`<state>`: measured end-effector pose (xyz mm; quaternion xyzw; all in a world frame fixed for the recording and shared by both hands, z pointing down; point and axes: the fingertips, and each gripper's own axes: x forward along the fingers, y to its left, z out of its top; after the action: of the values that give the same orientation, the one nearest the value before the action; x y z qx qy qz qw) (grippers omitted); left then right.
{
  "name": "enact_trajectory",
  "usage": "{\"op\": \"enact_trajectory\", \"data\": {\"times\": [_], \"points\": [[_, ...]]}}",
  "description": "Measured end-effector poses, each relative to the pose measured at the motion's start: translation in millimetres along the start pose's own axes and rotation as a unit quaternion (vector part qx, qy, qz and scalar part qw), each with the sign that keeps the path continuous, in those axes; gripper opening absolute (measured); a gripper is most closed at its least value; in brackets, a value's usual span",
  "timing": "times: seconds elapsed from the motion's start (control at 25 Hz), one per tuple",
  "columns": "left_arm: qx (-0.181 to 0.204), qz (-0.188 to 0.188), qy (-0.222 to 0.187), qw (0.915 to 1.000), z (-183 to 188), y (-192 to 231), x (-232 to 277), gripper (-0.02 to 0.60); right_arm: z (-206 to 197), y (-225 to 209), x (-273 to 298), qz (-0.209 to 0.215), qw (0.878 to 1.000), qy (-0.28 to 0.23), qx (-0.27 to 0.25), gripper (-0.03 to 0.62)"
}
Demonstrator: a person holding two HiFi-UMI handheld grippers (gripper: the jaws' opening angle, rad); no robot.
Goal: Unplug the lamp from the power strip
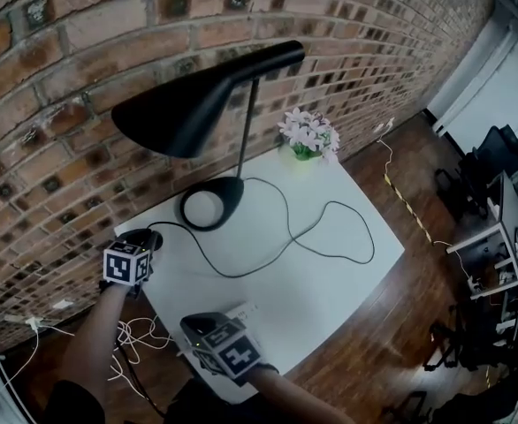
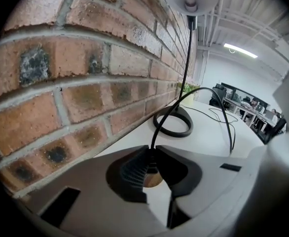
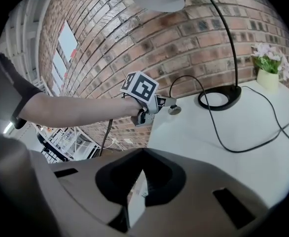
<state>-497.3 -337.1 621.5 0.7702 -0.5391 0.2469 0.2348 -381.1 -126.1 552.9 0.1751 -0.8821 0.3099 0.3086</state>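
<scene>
One white table (image 1: 330, 276) stands against a brick wall (image 1: 82, 51) on a wooden floor (image 1: 400, 325), with office desks (image 1: 493, 237) well apart. The black lamp (image 1: 206, 104) stands on it. The left gripper (image 2: 152, 152) pinches the lamp's plug (image 2: 134, 174) at the wall-side corner. The right gripper (image 3: 143, 154) clamps the power strip (image 3: 134, 204) at the near edge.

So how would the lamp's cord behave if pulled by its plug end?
The cord probably flops: it lies in loose loops on the table. It arches up from the left gripper, so perhaps slightly springy. Pulled taut, it might tug the lamp.
</scene>
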Motion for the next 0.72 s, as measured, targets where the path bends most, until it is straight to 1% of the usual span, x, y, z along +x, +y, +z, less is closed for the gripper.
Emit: {"op": "enact_trajectory", "data": {"times": [0.16,0.36,0.44,0.72], "points": [[0.006,-0.008,0.007,0.9999,-3.2,0.6,4.7,0.060,1.3,-0.8,2.4,-0.005,1.000,-0.002,0.005,-0.002],[0.003,-0.028,0.024,0.9993,-14.2,-1.2,9.4,0.066,0.2,4.9,3.1,-0.004,1.000,0.003,-0.001,-0.002],[0.009,-0.026,0.024,0.9993,-13.7,-1.4,8.9,0.100,-1.5,6.0,2.7,-0.004,1.000,0.005,-0.002,-0.002],[0.006,-0.013,0.022,0.9996,-14.4,3.3,2.5,0.100,-4.2,6.5,1.2,-0.004,1.000,0.009,-0.008,-0.002]]}}
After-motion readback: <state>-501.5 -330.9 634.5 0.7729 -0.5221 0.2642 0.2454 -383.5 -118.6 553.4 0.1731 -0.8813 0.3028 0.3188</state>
